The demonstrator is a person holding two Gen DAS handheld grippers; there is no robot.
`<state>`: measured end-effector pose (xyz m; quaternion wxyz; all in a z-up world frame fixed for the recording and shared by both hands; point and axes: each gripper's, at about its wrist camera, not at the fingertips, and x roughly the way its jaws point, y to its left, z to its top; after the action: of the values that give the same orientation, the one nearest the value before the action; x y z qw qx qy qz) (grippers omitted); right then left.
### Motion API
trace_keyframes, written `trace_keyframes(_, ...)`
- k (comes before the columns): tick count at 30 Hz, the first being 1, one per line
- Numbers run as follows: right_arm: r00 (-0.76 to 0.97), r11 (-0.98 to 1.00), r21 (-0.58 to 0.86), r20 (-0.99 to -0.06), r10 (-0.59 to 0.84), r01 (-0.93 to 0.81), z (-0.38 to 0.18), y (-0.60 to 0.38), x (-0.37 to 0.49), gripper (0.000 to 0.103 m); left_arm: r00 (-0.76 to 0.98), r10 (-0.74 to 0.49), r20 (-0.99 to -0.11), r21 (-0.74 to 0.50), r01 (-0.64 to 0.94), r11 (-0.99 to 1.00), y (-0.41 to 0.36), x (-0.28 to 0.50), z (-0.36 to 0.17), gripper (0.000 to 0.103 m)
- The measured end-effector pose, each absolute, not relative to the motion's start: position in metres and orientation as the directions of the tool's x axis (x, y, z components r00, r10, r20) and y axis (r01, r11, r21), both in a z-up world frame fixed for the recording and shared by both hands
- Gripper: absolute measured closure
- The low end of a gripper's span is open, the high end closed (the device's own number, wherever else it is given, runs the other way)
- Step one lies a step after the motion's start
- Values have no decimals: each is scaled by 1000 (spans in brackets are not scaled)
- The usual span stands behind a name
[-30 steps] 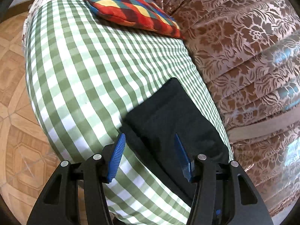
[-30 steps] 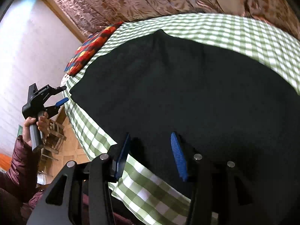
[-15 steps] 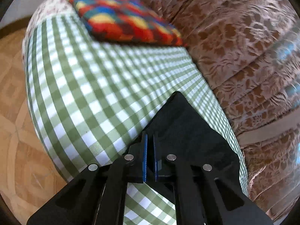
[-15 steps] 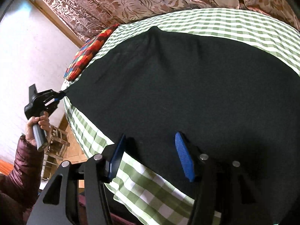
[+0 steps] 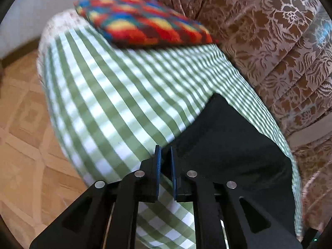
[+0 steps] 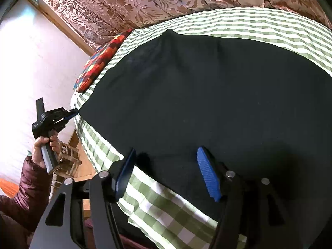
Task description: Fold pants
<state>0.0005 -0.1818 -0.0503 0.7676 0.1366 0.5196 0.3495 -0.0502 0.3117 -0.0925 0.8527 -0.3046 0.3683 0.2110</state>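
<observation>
One corner gripped, no fold laid yet.
My left gripper pinches the near corner of the black pants, spread flat on the checked bed cover; my right gripper straddles their near edge, jaws just widened, touching nothing.

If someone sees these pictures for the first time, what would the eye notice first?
First, the black pants spread wide over the green checked cloth. Next, the bright patchwork cushion at the cloth's far end, beside the brown floral curtain. The left hand-held gripper pinches a corner of the pants.
</observation>
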Motion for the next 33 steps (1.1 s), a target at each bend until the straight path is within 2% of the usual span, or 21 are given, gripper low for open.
trace_keyframes(2,220,714,574,-697,683,-401,-50,-181,-1,35,671,181,-719,-319,-550,772,294,-53,-74,96)
trace_keyframes(5,225,713,560,-697,681,-421,-48,-177,-5,30,727,103,-679,-320,-419,850,257,-47,-61,96)
trace_keyframes(8,227,712,555,-697,680,-430,-48,-177,-8,30,749,-47,-661,-337,-241,910,205,-29,-60,96)
trace_keyframes(13,226,710,567,-692,686,-419,-47,-185,-9,31,650,-218,-728,-309,-27,951,121,-2,-90,96)
trace_keyframes(15,220,704,580,-686,694,-409,-45,-192,-11,31,609,-218,-763,-275,-1,962,105,-2,-104,96)
trace_keyframes(17,225,702,600,-677,701,-383,-42,-204,-11,36,621,-177,-763,-229,-3,973,96,-7,-111,96)
trace_keyframes(18,237,710,604,-677,697,-363,-41,-214,-12,42,620,-171,-766,-224,-8,974,95,-6,-111,96)
trace_keyframes(19,257,718,611,-673,693,-333,-39,-226,-13,48,615,-173,-769,-232,-17,973,95,-5,-110,96)
trace_keyframes(21,302,724,633,-659,689,-274,-36,-254,-17,52,601,-183,-778,-257,-39,966,98,0,-110,96)
trace_keyframes(26,477,780,624,-669,570,-56,-30,-358,-41,54,594,-142,-792,-202,-35,979,90,1,-101,96)
trace_keyframes(33,656,706,628,-689,308,327,-30,-513,-97,54,610,-206,-765,-216,59,975,57,9,-88,96)
